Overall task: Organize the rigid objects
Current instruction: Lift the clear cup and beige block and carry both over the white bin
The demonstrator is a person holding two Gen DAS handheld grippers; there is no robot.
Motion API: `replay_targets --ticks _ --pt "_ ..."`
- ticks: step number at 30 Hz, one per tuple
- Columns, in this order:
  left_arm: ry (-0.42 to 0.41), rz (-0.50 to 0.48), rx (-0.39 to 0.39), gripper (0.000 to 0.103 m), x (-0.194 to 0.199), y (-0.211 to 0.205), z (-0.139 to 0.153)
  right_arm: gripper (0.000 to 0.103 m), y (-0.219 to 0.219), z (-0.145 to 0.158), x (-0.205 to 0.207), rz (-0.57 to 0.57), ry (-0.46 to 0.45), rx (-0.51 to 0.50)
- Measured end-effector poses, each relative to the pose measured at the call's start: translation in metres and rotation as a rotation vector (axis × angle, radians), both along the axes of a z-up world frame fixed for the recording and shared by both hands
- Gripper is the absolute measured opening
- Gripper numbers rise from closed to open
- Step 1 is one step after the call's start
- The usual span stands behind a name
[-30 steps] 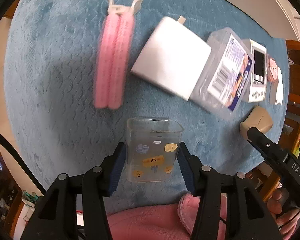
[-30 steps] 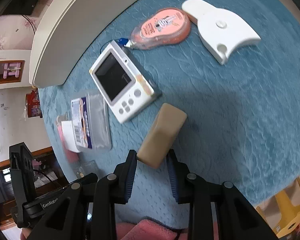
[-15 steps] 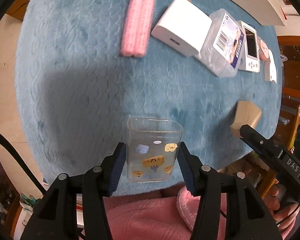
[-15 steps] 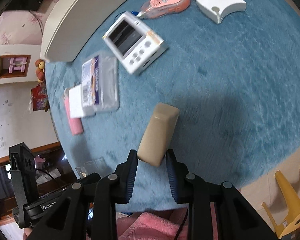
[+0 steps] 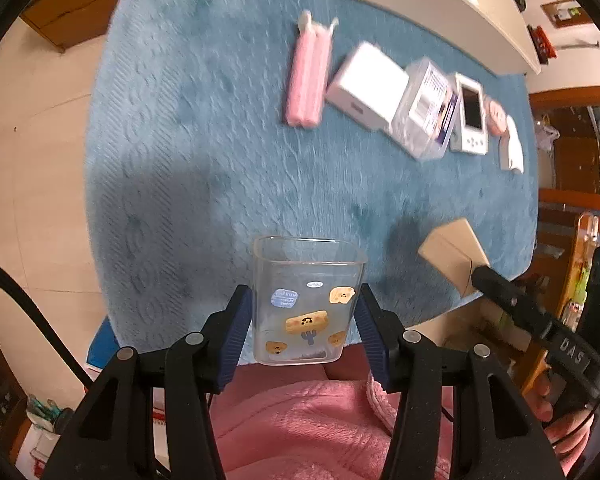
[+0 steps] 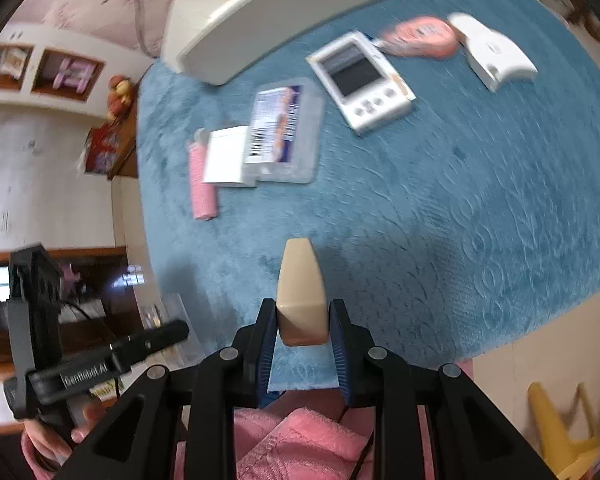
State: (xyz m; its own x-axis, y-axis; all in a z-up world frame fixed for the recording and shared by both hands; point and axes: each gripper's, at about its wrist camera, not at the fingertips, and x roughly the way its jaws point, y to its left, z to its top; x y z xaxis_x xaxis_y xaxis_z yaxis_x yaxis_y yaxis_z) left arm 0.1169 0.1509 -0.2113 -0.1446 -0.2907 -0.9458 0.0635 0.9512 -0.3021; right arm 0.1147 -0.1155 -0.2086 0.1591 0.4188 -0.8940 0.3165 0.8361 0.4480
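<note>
Both grippers are rising off the blue mat (image 5: 188,128) compared with a second ago, and the row of objects is shrinking toward its far edge. Motion blur is smearing the pink roller (image 5: 308,80) and the game console (image 6: 362,84). The left gripper (image 5: 306,320) is clamping the clear cup (image 5: 306,300); the right gripper (image 6: 302,324) is pinching the beige block (image 6: 302,292), both held above the mat's bare near half.
</note>
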Motion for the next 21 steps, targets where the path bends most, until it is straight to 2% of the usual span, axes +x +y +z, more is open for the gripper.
replay_targets --ticks 3,7,12,21 --pt "-0.025 0.024 -0.004 0.055 0.009 -0.001 0.012 0.026 0.003 0.013 0.003 0.048 -0.033 -0.001" --pt "-0.067 0.064 -0.005 0.055 0.041 -0.003 0.028 0.027 0.007 0.035 0.009 0.128 -0.090 -0.052" --pt "-0.134 0.099 -0.008 0.055 0.053 -0.006 0.059 0.027 0.003 0.064 0.022 0.216 -0.165 -0.106" --pt "-0.294 0.119 0.015 0.055 0.113 -0.049 0.102 0.027 -0.024 0.104 0.054 0.272 -0.260 -0.137"
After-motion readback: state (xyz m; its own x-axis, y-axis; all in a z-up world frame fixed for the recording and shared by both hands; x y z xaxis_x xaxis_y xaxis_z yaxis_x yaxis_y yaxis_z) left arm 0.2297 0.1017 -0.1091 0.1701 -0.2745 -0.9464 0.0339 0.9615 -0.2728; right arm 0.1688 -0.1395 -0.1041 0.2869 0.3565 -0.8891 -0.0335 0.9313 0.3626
